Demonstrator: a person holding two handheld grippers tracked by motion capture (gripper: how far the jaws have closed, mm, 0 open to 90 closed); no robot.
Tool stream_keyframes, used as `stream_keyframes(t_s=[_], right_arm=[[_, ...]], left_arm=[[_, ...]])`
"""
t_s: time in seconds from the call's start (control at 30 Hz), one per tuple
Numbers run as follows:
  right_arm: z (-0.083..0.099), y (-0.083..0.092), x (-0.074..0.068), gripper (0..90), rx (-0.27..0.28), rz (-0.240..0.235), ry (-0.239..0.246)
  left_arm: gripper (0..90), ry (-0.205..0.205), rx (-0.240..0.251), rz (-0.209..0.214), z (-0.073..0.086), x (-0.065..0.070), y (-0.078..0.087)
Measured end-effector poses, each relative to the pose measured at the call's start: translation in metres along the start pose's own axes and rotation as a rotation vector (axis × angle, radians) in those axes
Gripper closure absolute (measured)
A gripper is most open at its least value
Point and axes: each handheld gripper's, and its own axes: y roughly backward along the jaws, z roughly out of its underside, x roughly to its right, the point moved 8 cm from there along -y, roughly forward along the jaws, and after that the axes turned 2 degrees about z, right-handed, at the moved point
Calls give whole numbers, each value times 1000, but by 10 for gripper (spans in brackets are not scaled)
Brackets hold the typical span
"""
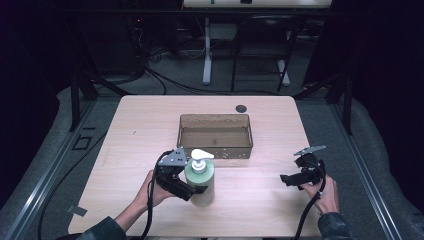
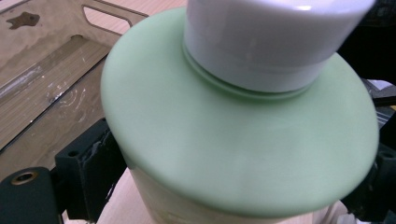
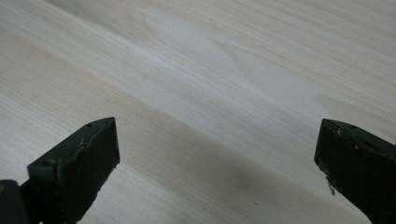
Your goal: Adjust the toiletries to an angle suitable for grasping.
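A pale green soap bottle (image 1: 204,176) with a white pump top (image 1: 201,157) stands upright on the wooden table (image 1: 250,210), just in front of a clear brown plastic bin (image 1: 180,131). My left gripper (image 1: 201,189) reaches in from the bottle's left, one jaw on each side of the body. In the left gripper view the bottle (image 2: 233,140) sits between the black pads (image 2: 95,170), which lie against its sides. My right gripper (image 1: 286,179) is held low at the right of the table, pointing left. Its jaws (image 3: 217,163) stand wide apart over bare wood.
The bin (image 2: 42,93) is shallow with handle slots and has nothing in it. A small dark disc (image 1: 241,108) lies near the table's far edge. Beyond the table are metal stand legs and cables on the floor. Dark curtains hang on both sides.
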Motion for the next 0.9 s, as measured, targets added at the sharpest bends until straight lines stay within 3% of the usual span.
stream_keyframes(t_s=[0.4, 0.5, 0.9], right_arm=[[1, 0, 1, 1, -7, 7, 7], [1, 0, 2, 1, -8, 9, 9], [2, -1, 1, 3, -11, 3, 10]], left_arm=[[111, -14, -1, -23, 0, 0, 1], [116, -29, -4, -43, 0, -3, 4], [118, -17, -7, -61, 3, -16, 11]])
